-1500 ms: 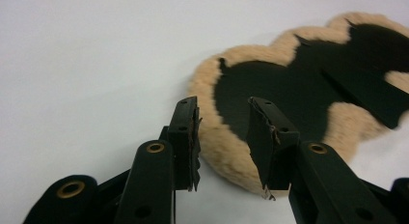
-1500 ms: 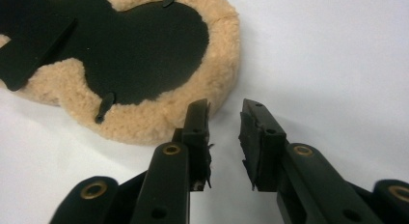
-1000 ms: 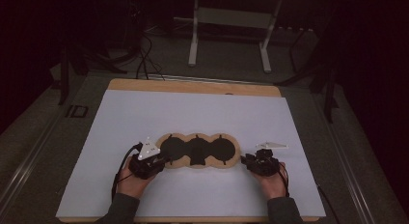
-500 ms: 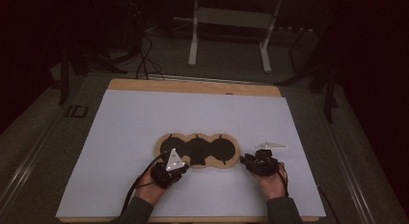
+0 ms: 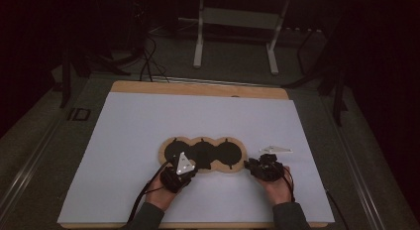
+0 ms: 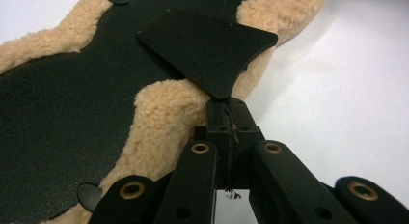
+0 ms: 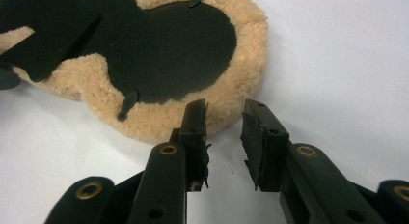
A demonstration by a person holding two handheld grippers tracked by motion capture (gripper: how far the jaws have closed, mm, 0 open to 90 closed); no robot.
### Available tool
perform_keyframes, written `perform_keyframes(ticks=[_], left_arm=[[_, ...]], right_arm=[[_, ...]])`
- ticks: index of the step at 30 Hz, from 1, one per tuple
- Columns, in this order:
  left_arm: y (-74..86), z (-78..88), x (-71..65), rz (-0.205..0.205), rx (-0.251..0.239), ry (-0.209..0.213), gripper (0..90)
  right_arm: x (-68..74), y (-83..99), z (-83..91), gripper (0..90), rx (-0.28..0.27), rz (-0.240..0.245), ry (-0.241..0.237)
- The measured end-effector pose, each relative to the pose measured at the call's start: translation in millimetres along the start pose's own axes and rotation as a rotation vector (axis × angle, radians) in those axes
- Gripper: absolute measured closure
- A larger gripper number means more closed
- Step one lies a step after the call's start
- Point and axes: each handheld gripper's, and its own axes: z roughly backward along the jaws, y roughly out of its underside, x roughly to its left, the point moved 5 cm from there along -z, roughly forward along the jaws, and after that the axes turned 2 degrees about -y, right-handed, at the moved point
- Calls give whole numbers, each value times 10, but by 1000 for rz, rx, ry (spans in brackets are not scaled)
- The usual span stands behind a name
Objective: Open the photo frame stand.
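Note:
A tan fleece pad (image 5: pixel 163 149) with three black round patches lies flat on the white sheet. A thin black flap (image 6: pixel 207 45) rises off its near edge, and my left gripper (image 6: pixel 225 103) is shut on the flap's corner. From above, the left gripper (image 5: pixel 194 166) sits at the pad's near side, below the left and middle patches. My right gripper (image 7: pixel 224 113) stands open just off the pad's right end, fleece rim (image 7: pixel 241 50) in front of its jaws and nothing between them. It shows from above as the right gripper (image 5: pixel 250 165).
The white sheet (image 5: pixel 129 121) covers a wooden table whose bare strip (image 5: pixel 198 88) runs along the far edge. Beyond it stand a metal frame (image 5: pixel 235 22) and loose cables (image 5: pixel 148 56) on the dark floor.
My left hand has slid right along the pad's near edge from its left end, and its jaws have closed on the black flap. The right hand has stayed put.

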Motion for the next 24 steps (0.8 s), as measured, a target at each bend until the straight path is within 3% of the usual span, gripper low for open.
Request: perform_keyframes(ticks=[10,18,24], left_arm=[[-70,34,20,38,-45,21,900],[-231,89,98,68,-94,6,900],[-257,65,117,61,-69,6,886]], right_arm=[[6,1,-11,713,5,4,-3],[9,6,-20,714,12,10,-3],[8,5,-17,713,11,11,-3]])
